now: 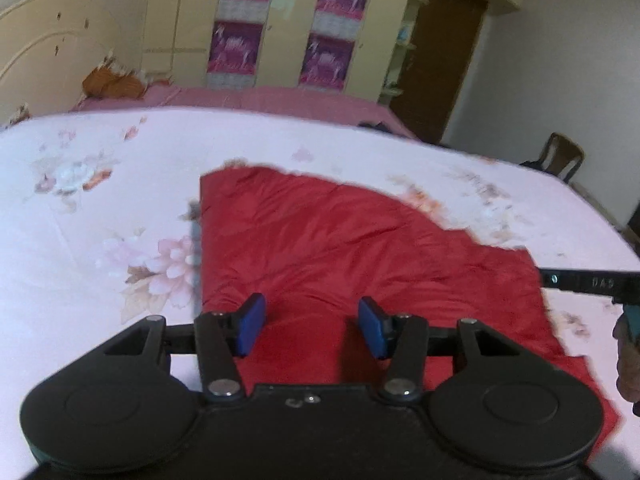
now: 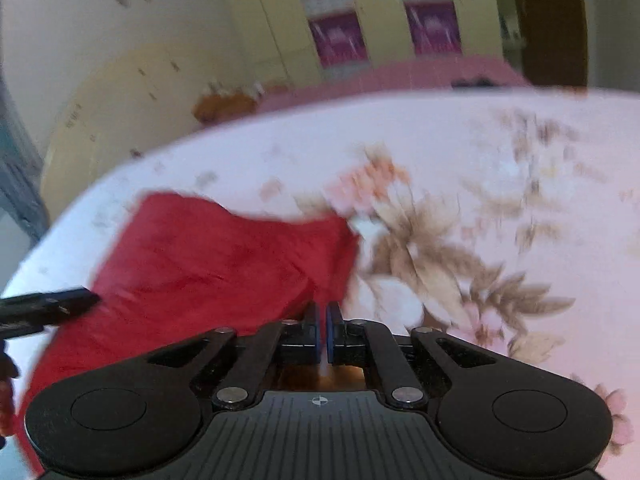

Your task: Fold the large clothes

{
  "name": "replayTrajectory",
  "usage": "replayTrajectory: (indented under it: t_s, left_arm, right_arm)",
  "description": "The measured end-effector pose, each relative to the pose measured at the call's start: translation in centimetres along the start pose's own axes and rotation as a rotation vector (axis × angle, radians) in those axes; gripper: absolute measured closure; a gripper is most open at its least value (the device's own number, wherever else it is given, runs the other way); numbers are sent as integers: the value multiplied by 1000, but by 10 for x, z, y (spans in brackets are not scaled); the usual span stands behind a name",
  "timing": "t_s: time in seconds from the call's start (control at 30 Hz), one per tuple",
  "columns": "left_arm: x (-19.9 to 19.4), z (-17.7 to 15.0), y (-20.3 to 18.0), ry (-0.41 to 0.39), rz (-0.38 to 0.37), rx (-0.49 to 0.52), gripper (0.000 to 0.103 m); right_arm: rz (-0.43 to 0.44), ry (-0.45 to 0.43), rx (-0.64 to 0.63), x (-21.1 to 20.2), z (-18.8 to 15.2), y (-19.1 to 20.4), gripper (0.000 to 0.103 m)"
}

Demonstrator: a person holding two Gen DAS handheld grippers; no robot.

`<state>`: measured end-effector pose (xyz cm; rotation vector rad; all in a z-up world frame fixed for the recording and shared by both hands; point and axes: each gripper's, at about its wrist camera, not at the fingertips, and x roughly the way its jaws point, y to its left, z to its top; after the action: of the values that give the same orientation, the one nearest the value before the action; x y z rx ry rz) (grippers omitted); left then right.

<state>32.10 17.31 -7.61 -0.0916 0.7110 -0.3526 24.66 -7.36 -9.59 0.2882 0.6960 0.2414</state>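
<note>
A large red garment [image 1: 320, 248] lies spread on the pale floral bed sheet [image 1: 100, 200]. My left gripper [image 1: 312, 326] is open above the garment's near edge, blue pads apart, holding nothing. In the right wrist view the same red garment [image 2: 208, 264] lies left of centre. My right gripper [image 2: 322, 330] has its blue pads almost together at the garment's right near edge; the cloth seems to run between them, but the view is blurred. The right gripper's finger shows in the left wrist view [image 1: 588, 282] at the garment's right edge.
A pink bed cover [image 1: 260, 98] lies beyond the sheet, with an orange cloth [image 1: 112, 82] by the cream headboard [image 1: 44, 48]. A cream wardrobe [image 1: 288, 24] with purple posters, a brown door [image 1: 440, 52] and a wooden chair [image 1: 560, 156] stand behind.
</note>
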Motion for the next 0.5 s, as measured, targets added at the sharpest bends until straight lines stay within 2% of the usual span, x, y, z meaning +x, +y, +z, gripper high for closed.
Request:
replayTrajectory:
  t_s: [0.13, 0.2, 0.37, 0.43, 0.5]
  left_arm:
    - [-33, -18, -15, -3, -46, 17, 52]
    - [-39, -31, -21, 3, -45, 31, 53]
    - [-41, -51, -10, 18, -22, -35, 50]
    - [-41, -57, -8, 20, -5, -44, 50]
    - [-51, -56, -8, 14, -1, -59, 53]
  right_arm:
    - [158, 8, -97, -20, -4, 45, 99]
    - [184, 46, -135, -14, -15, 57, 99]
    - [16, 127, -78, 9, -38, 28, 99]
    - [-9, 155, -61, 12, -42, 20, 99]
    - [-5, 103, -30, -8, -37, 23, 99]
